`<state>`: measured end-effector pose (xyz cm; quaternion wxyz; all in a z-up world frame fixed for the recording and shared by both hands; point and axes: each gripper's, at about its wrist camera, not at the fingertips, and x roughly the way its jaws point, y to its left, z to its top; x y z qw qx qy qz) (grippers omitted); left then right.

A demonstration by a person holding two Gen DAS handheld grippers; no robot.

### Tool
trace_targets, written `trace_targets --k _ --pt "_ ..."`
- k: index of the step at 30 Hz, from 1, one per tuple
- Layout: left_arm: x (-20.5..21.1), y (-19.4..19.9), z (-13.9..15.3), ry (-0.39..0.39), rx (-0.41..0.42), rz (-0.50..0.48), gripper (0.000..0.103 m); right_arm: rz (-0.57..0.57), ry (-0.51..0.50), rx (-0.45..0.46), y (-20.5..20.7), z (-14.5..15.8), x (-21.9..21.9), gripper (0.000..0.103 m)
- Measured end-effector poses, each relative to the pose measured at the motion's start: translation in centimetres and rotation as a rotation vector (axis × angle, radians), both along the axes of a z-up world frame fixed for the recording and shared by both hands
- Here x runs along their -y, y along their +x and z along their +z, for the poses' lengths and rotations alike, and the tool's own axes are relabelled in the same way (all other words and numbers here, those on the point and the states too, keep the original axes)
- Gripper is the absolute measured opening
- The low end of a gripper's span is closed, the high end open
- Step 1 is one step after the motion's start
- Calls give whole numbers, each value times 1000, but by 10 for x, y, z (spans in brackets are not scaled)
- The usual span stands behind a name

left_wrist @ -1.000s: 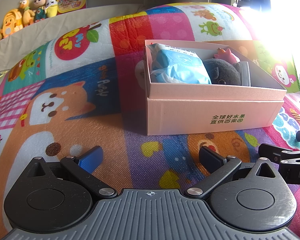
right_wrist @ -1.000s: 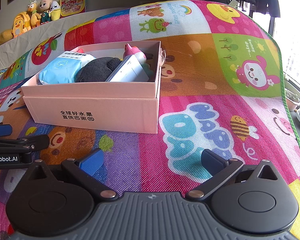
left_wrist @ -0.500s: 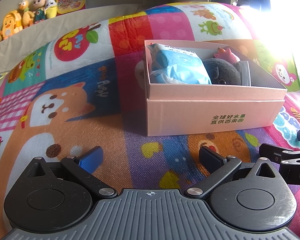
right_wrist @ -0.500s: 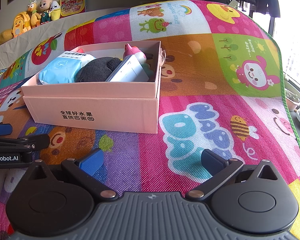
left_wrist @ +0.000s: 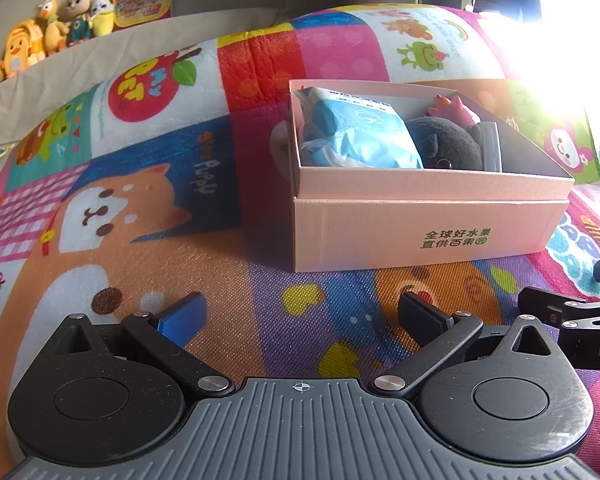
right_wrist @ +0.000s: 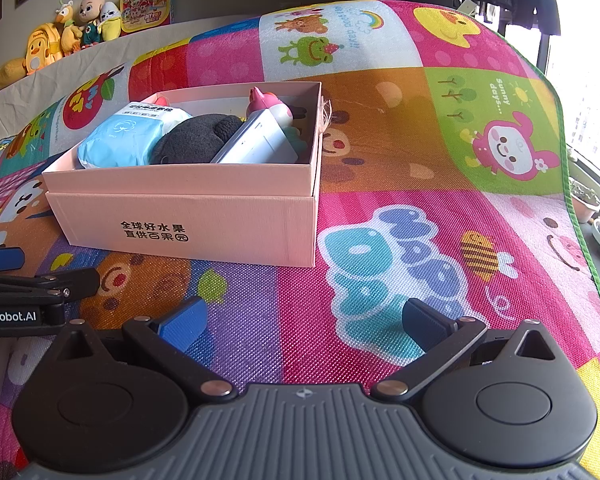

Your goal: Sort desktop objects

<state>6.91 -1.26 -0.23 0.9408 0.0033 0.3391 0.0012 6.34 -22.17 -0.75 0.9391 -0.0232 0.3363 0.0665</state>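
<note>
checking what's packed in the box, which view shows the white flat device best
The right wrist view: the white device leans on the dark plush toy with its broad face showing. In the left wrist view only its thin grey edge shows behind the toy.

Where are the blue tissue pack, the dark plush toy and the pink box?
blue tissue pack (right_wrist: 120,142), right wrist view, on its top face.
dark plush toy (right_wrist: 196,138), right wrist view, on its fuzzy back.
pink box (left_wrist: 380,236), left wrist view, on its front wall.
</note>
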Motion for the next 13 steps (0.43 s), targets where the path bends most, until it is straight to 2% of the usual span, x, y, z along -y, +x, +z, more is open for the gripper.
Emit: trace_targets --k 13 --pt "-1 0 0 -5 1 0 103 0 0 0 0 0 0 103"
